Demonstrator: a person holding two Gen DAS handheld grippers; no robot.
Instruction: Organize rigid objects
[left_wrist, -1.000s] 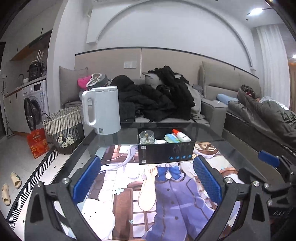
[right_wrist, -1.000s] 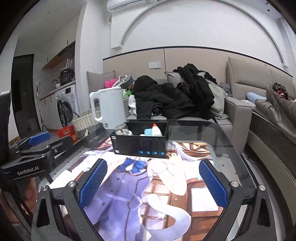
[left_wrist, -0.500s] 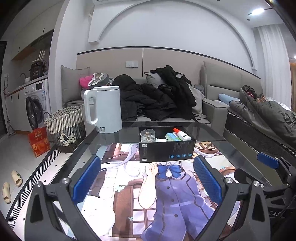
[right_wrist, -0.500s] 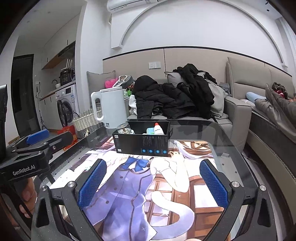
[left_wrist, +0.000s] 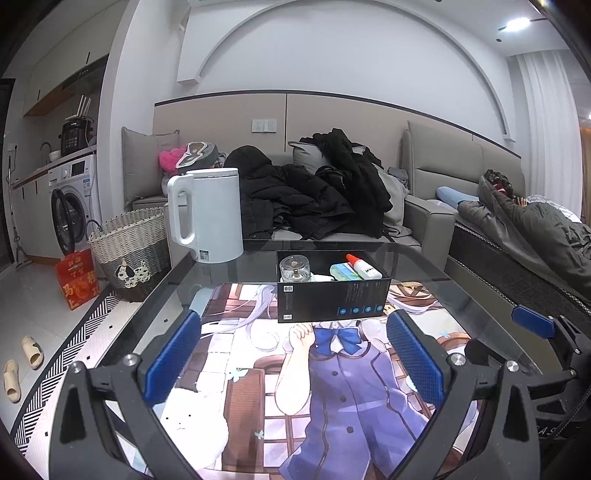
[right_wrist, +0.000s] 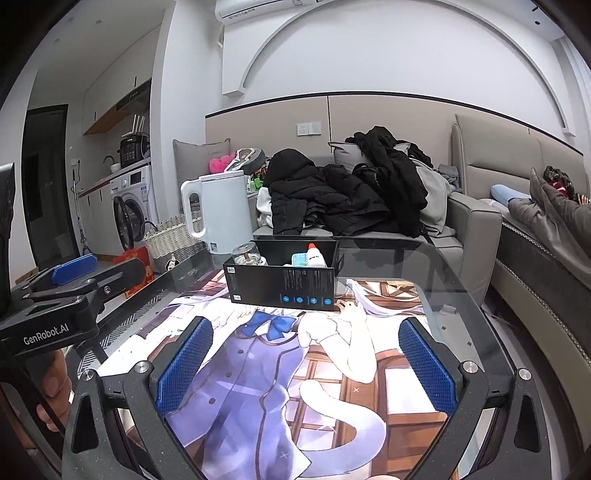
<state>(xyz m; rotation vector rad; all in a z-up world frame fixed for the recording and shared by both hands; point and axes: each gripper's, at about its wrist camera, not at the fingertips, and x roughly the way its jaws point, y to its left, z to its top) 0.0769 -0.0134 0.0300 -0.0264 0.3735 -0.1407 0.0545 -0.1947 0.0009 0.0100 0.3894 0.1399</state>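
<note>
Black box (left_wrist: 332, 295), mid-bench behind your grippers: glass jar (left_wrist: 294, 268) and bottles now inside, both your left gripper (left_wrist: 293, 360) and right gripper (right_wrist: 304, 363) drawn back, fingers wide, empty; sorting appears finished.

This was a lived-in home, an open living room joined to a small kitchen-laundry corner. A grey sofa (left_wrist: 424, 218) heaped with dark coats (left_wrist: 314, 195) stood behind a glass coffee table (left_wrist: 424, 266) bearing a white kettle (left_wrist: 212, 214). To the left were a washing machine (left_wrist: 72, 206), a woven basket (left_wrist: 129, 247) and slippers (left_wrist: 22, 363) on the floor.
</note>
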